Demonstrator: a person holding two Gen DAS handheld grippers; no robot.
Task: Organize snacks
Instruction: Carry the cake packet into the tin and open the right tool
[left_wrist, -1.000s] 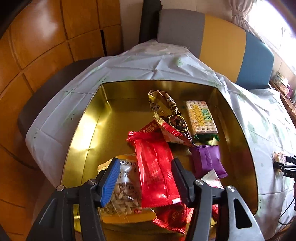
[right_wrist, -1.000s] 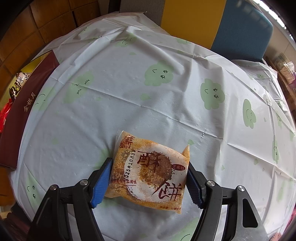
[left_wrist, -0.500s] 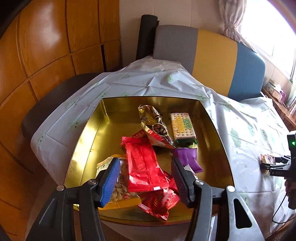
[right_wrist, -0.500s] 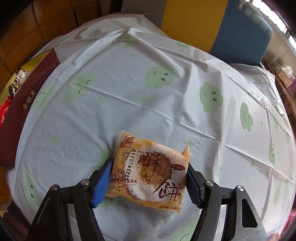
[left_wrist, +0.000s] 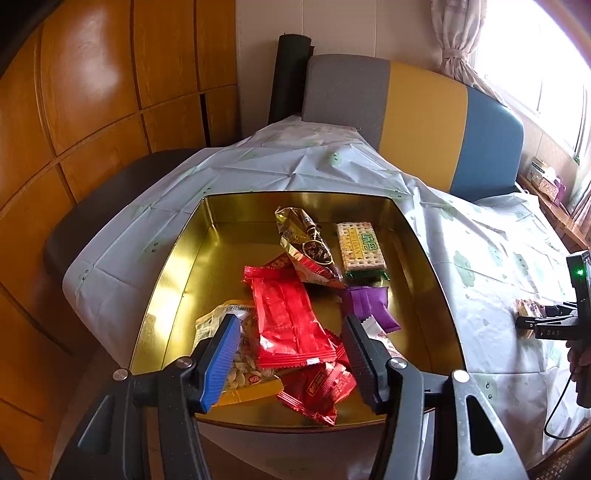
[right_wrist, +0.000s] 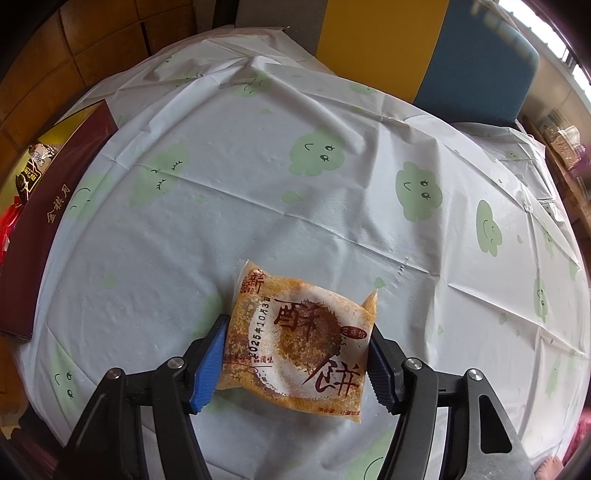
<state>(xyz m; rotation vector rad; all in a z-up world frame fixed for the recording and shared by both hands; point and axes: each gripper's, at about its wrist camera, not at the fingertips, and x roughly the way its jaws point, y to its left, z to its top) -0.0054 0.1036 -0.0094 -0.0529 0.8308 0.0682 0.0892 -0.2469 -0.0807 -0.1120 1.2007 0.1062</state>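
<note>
**Pick-up of pastry packet in hand; tin waiting to receive it**

Step in hand, as judged: grasp of the last loose snack on the worktop (right_wrist: 332, 192), ahead of transfer to the gold tin (left_wrist: 177, 266).

Right gripper (right_wrist: 297, 360): pointed steeply down at the worktop. Jaws just been closing, with the orange pastry packet (right_wrist: 299, 343) lying flat between them. Blue pad at the packet's left edge, black pad at its right edge; both appear to touch the wrapper, though no clear crumpling visible, so grip judged light or only just made. Packet flat on the cloth, not lifted.

Left gripper (left_wrist: 288, 356): jaws released, nothing between the pads. Held above the near end of the tin, clear of its contents.

Tin contents, beyond and below the left jaws: red wrapper (left_wrist: 288, 321) directly ahead between the pads; peanut bag (left_wrist: 236, 350) under the blue pad; second red packet (left_wrist: 317, 387) nearest; purple sachet (left_wrist: 365, 304) just beyond the black pad; gold bag (left_wrist: 303, 240) and cracker pack (left_wrist: 360, 245) farther off. Maroon outer wall of the tin visible well to the left of the right jaws.

Next move, as judged: firmer squeeze on the packet's edges without crushing the pastry, straight lift off the cloth, then carry leftward over the tin wall. Free floor remains at the tin's far left. Slip risk noted: smooth film, narrow purchase at the edges.
</note>
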